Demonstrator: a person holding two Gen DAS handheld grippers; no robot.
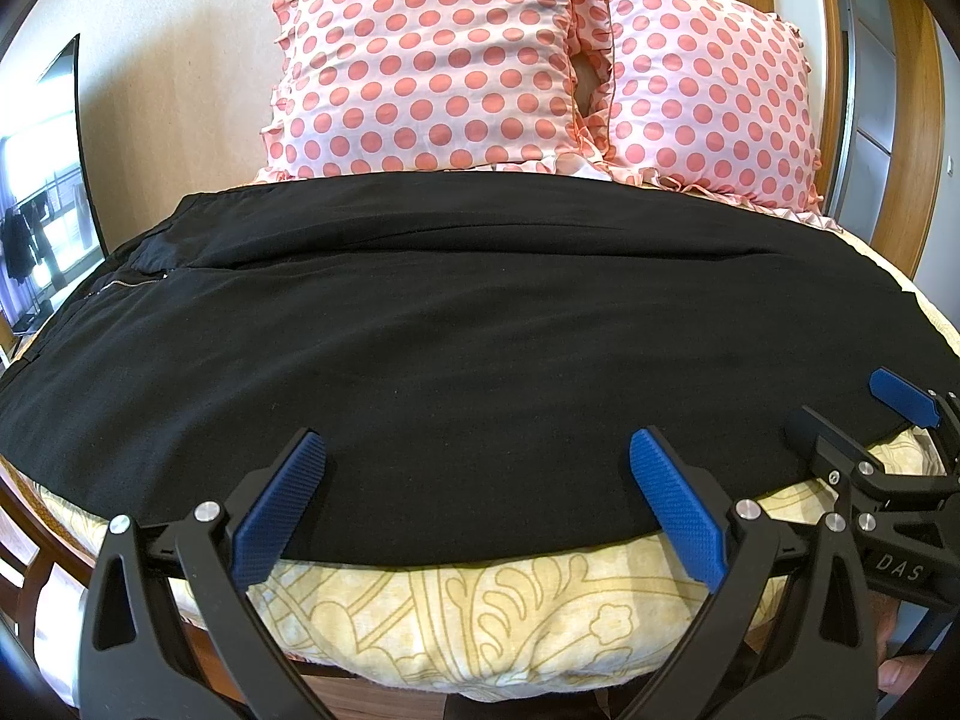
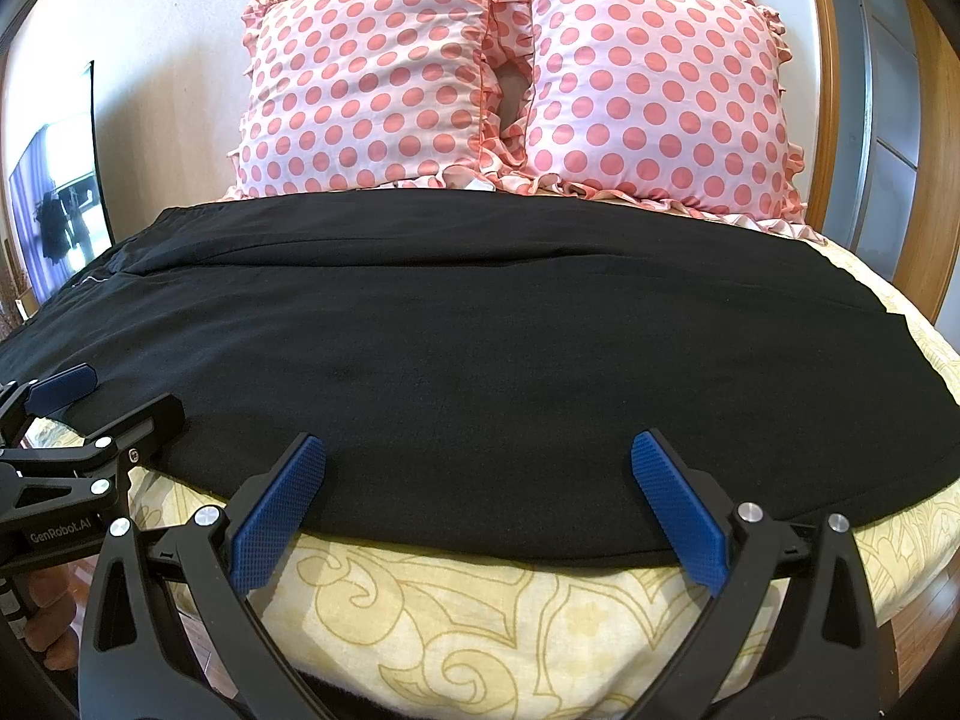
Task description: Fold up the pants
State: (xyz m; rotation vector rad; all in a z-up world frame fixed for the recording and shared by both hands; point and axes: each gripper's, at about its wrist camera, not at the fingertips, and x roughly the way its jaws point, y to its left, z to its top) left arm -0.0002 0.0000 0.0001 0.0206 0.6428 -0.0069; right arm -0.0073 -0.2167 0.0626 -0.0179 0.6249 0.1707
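Black pants (image 1: 480, 324) lie spread flat across the bed, waist and zipper (image 1: 129, 282) at the left, legs running right; they also fill the right wrist view (image 2: 480, 348). My left gripper (image 1: 477, 450) is open, its blue pads over the pants' near edge. My right gripper (image 2: 478, 453) is open at the same near edge, further right. Each gripper shows in the other's view: the right one (image 1: 864, 408) at the far right, the left one (image 2: 102, 402) at the far left, both open. Neither holds cloth.
The bed has a yellow patterned cover (image 1: 480, 618) hanging over its near edge (image 2: 480, 618). Two pink polka-dot pillows (image 1: 432, 60) (image 2: 654, 84) stand against the wall behind the pants. A wooden frame (image 1: 900, 120) is at the right, a mirror (image 1: 42, 180) at the left.
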